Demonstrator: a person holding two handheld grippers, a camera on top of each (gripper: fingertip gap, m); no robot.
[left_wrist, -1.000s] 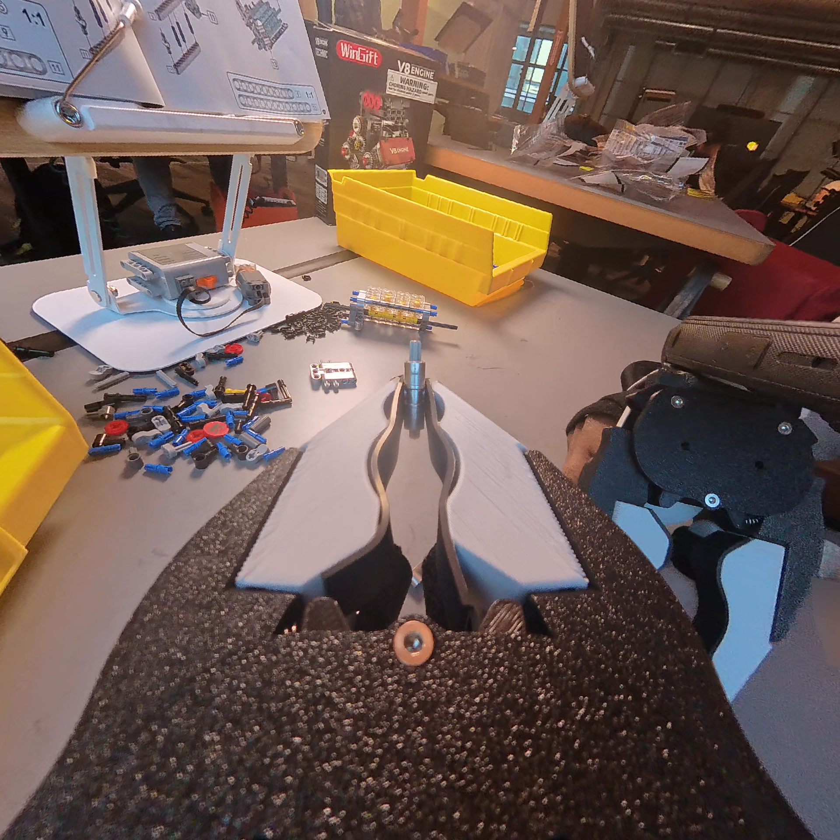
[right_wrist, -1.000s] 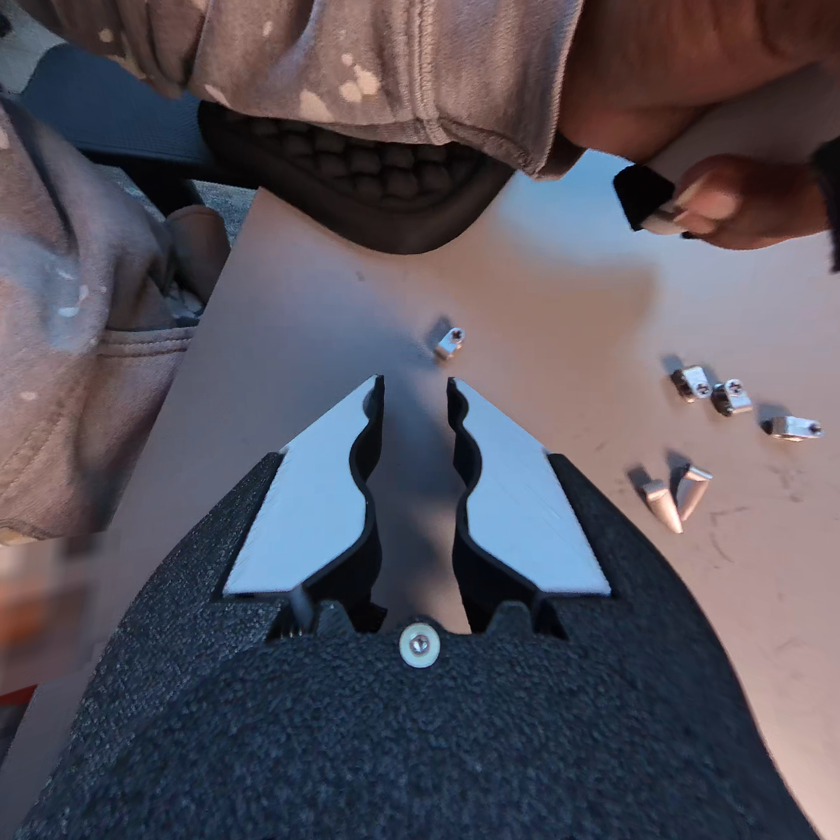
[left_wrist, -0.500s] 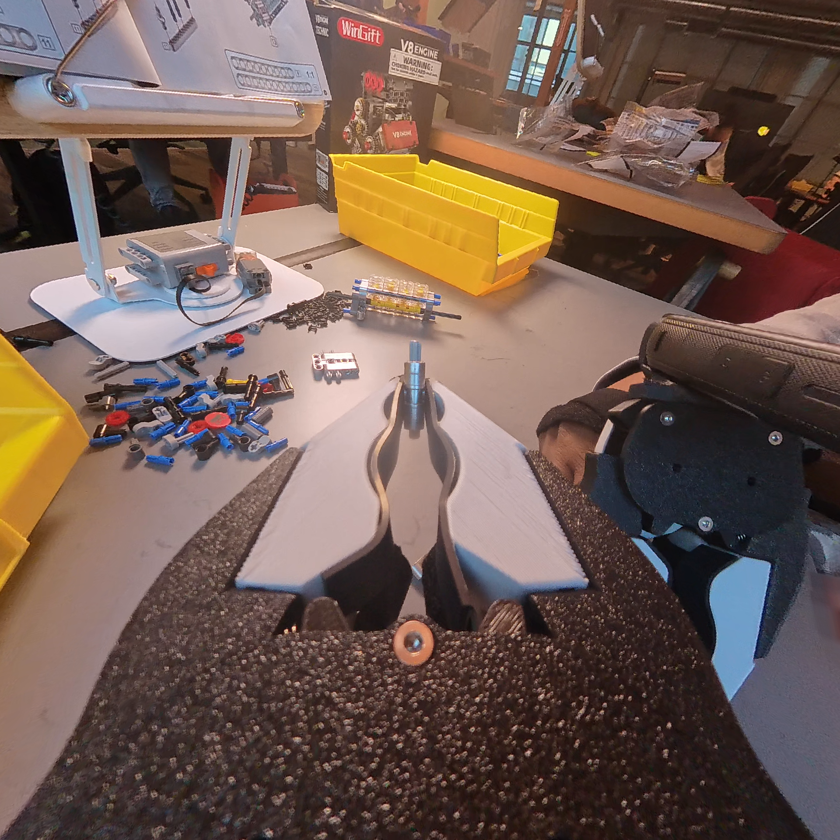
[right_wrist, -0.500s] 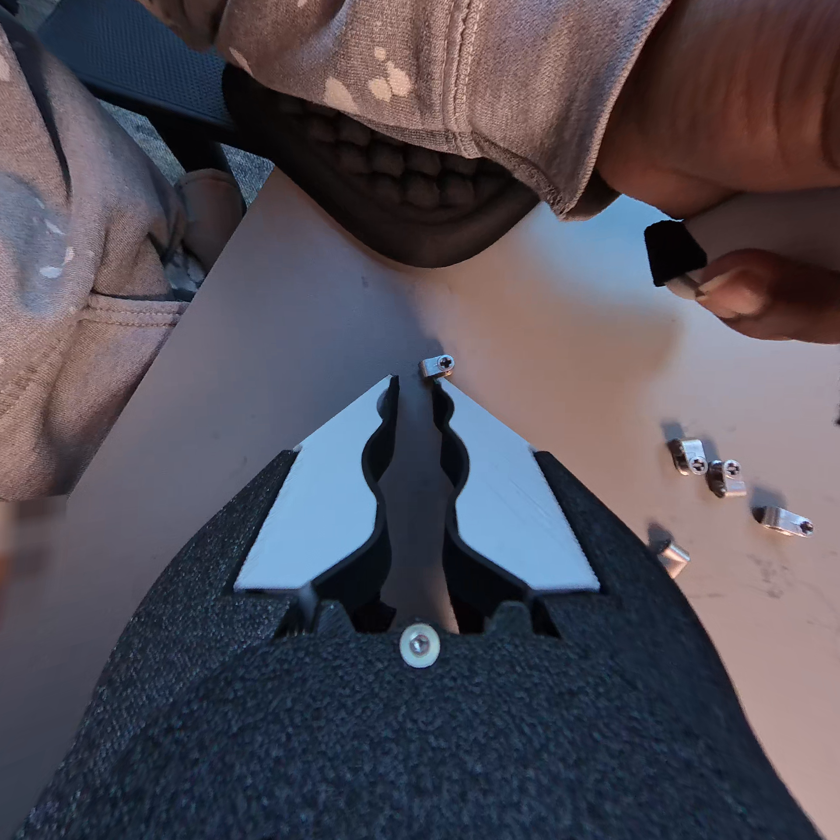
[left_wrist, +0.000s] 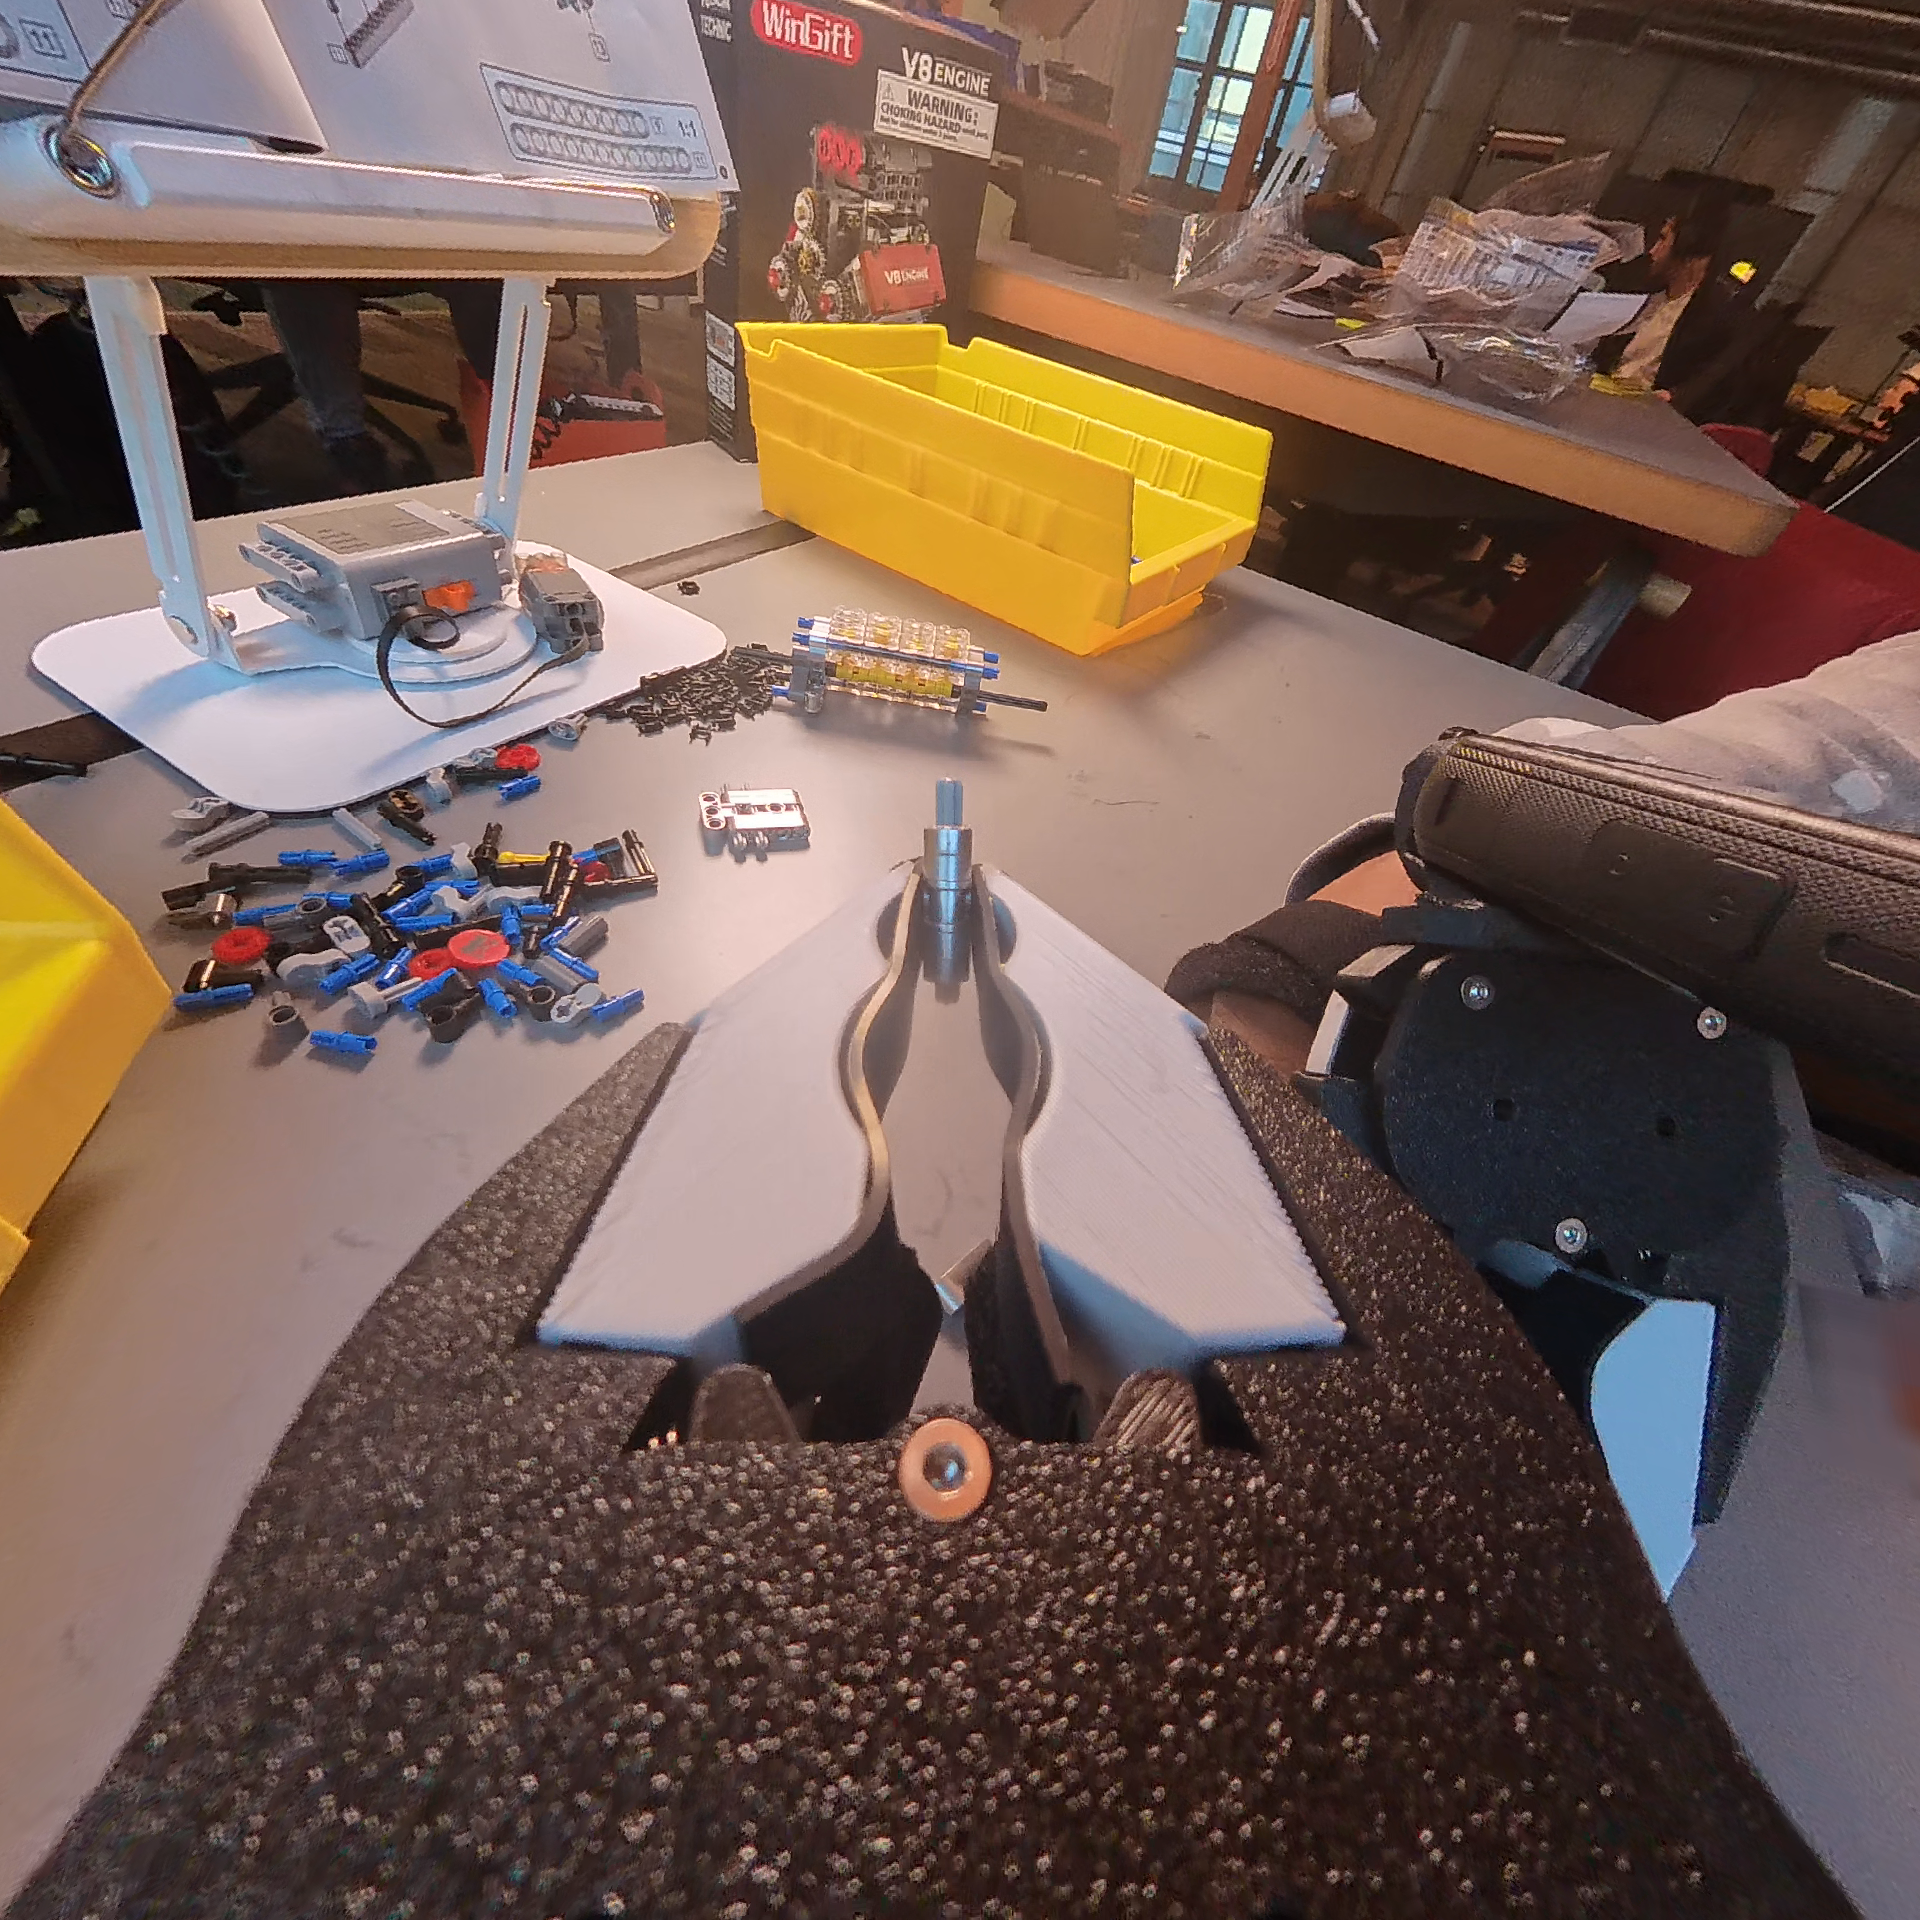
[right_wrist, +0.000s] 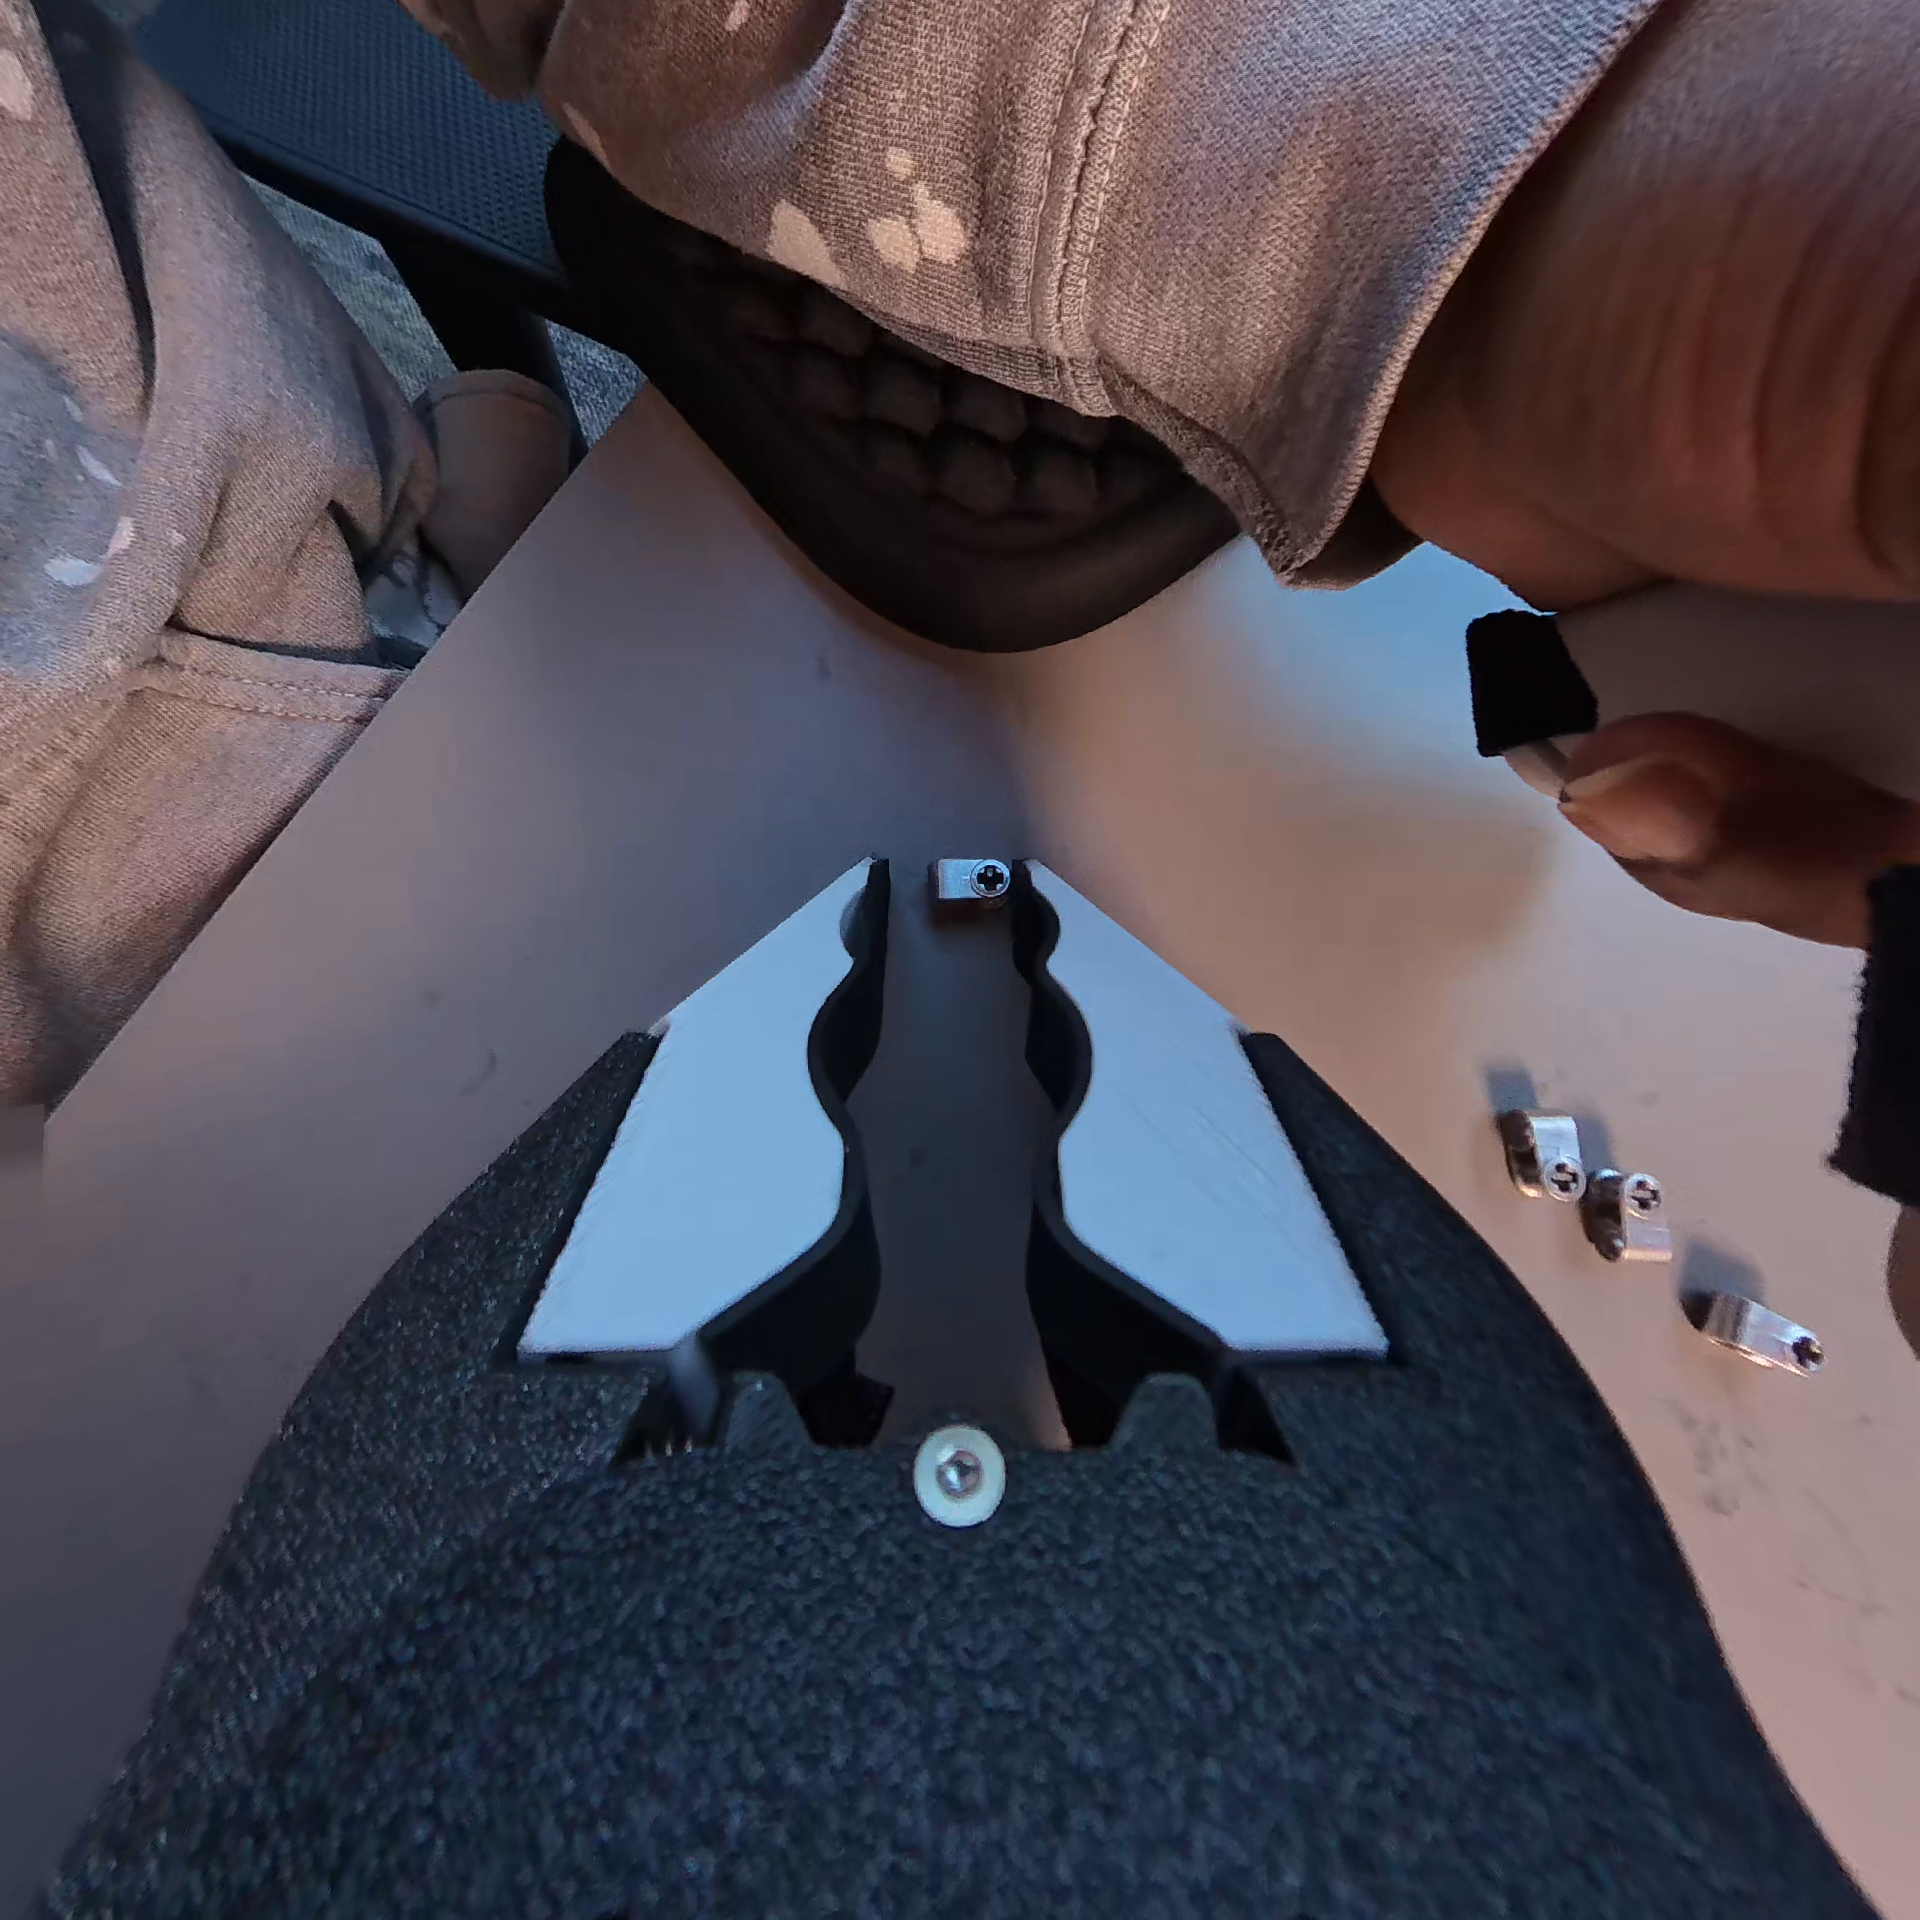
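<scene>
Metal shows between both sets of jaws. The left gripper (left_wrist: 948, 883) is closed tight on a small steel pin (left_wrist: 947, 868), which stands upright with its top poking above the fingertips. Beyond it on the grey table (left_wrist: 1195, 748) lie a small white block (left_wrist: 755, 818), a heap of blue, black and red plastic pieces (left_wrist: 416, 935), a clear and yellow brick assembly (left_wrist: 894, 665), a yellow bin (left_wrist: 997, 478) and a white stand (left_wrist: 343, 686) carrying a grey box.

The right gripper (right_wrist: 948, 868) is partly open, its fingertips set on either side of a small metal clip with a screw (right_wrist: 969, 883) lying on the table; whether they touch it cannot be told. Three more clips (right_wrist: 1621, 1216) lie well off to the right, near a hand (right_wrist: 1714, 810) and a spotted sleeve (right_wrist: 1039, 208).
</scene>
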